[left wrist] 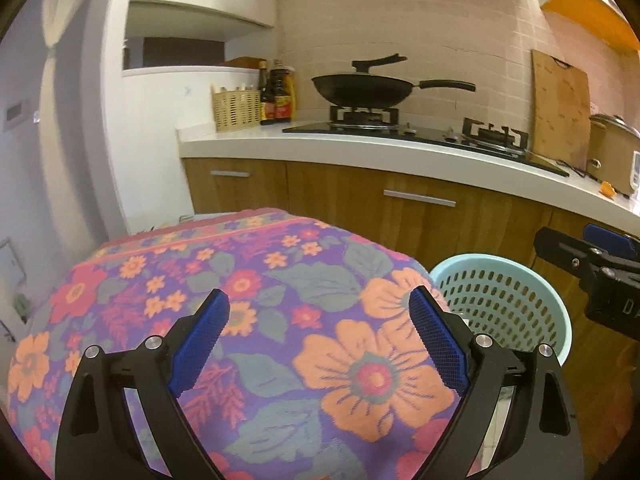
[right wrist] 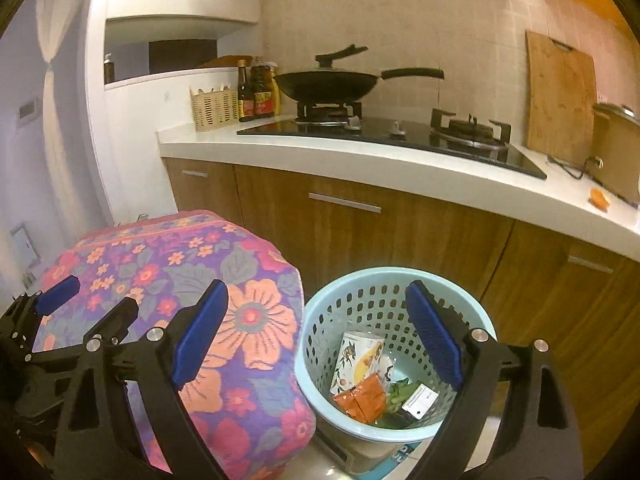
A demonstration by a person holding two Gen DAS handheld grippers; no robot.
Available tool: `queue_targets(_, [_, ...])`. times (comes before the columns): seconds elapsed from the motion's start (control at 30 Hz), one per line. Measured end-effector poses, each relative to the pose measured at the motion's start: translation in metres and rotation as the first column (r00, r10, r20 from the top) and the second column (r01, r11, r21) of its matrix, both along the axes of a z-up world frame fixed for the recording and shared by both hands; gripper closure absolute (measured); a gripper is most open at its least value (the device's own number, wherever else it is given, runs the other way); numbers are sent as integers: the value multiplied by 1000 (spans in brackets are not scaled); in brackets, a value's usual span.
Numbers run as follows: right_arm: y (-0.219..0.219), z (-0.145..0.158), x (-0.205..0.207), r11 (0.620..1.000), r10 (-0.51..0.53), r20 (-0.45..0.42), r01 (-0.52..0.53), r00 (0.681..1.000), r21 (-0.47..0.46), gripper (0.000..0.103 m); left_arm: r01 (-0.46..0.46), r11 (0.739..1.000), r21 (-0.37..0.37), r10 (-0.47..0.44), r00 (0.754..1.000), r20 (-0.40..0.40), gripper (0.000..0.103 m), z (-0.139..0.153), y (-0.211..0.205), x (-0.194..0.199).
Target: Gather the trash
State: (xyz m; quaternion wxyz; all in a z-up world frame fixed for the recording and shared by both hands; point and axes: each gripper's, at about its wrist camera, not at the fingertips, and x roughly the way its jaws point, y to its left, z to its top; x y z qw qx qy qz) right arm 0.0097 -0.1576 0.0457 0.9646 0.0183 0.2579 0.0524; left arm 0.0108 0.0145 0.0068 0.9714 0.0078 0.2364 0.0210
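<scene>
- Right tool (right wrist: 316, 336): jaws wide apart, nothing between the pads. It hangs above the bin, with one finger over the flowered cloth and the other over the bin's right rim.
- Left tool (left wrist: 320, 344): jaws also spread wide, empty, over the flowered cloth. From the right camera it shows at the far left (right wrist: 86, 304).
- Bin (right wrist: 320, 364): pale blue plastic with a perforated wall, on the floor just right of the cloth-covered block, in front of the wood cabinets.
- Trash is inside the bin: a printed carton (right wrist: 358, 360), an orange wrapper (right wrist: 360, 396), green scraps (right wrist: 398, 392) and a small white card (right wrist: 420, 398).
- Flowered cloth (left wrist: 256, 288): purple with orange and red flowers, draped over a rounded block and touching the bin's left side.
- Surface (right wrist: 360, 160) further back: white top carrying a black hob with a wok (right wrist: 326, 84), sauce bottles (right wrist: 256, 94), a small woven basket (right wrist: 214, 110), a cutting board (right wrist: 560, 104) leaning on the tiles and a cooker pot at the right edge.
- An orange scrap (right wrist: 599, 198) lies on the surface at the far right.
</scene>
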Motion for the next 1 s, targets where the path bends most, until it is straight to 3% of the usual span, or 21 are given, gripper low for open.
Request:
queue_targets(0.27, [21,-3,-5,997,-27,27,29,999,-70,17,-9,1000,-23,10,1000,28,14,-5,10,-3])
queue_targets(1.0, [13,-12,2,996,-66,0,66,998,-52,17,-25,1000,-10,25,999,26,9,-7,9,-4])
